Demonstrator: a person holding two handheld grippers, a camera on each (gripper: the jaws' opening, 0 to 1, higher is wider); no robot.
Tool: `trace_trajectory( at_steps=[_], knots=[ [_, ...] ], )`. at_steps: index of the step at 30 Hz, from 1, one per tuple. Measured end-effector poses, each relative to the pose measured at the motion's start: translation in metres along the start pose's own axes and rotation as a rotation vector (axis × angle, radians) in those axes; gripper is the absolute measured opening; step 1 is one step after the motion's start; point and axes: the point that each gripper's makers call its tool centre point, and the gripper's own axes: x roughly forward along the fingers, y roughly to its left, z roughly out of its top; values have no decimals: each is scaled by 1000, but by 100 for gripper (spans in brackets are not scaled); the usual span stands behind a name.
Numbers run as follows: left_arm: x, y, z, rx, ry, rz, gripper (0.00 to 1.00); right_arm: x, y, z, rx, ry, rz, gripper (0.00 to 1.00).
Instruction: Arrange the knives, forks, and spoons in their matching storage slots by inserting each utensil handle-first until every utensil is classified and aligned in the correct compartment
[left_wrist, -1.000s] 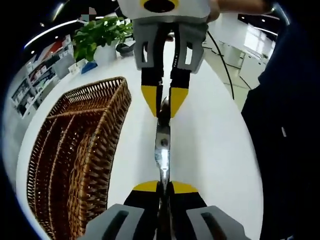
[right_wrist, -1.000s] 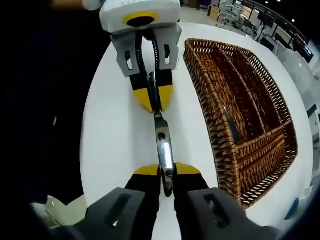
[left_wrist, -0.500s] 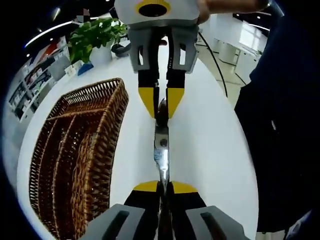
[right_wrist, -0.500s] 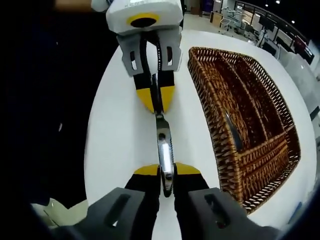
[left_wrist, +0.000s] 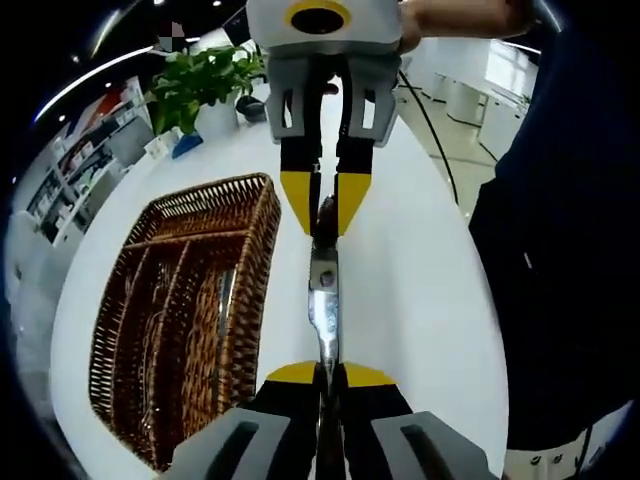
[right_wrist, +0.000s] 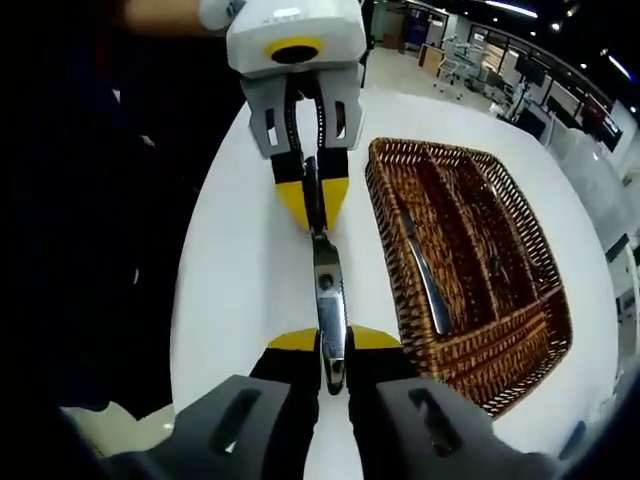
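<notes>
No legible text, labels or numbers.

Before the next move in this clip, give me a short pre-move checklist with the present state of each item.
1. Utensil held at both ends: ok. It spans between the left gripper and the right gripper, both with jaws closed on it.
2. Utensil type identified: cannot tell. The shiny metal middle shows; both ends sit inside the jaws.
3. Wicker basket within view beside the utensil: ok. It lies on the white table, apart from the grippers.
4. Target compartment known: cannot tell, as the type is unclear.
5. Basket already in use: ok. One metal utensil lies in the long compartment nearest the grippers.
</notes>
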Motion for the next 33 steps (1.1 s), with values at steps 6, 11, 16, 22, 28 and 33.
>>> trace_trajectory(
  at_steps=[6, 11, 16, 22, 28, 33],
  knots=[
    [-14, 14, 1, 19, 17, 22, 6, -6, -13, 13, -30, -14, -27, 8],
    [-23, 29, 2, 38, 26, 38, 6, -9, -26, 21, -33, -26, -45, 8],
    [-30, 45, 1, 54, 36, 53, 6, -10, -42, 28, -42, -35, -65, 8],
    [-34, 69, -2, 64, 50, 67, 6, -7, -64, 35, -46, -40, -85, 8],
    [-30, 87, -8, 59, 62, 73, 6, 5, -84, 34, -44, -28, -98, 8],
    [-17, 99, -17, 46, 91, 67, 6, 20, -96, 27, -50, 2, -98, 8]
  ],
)
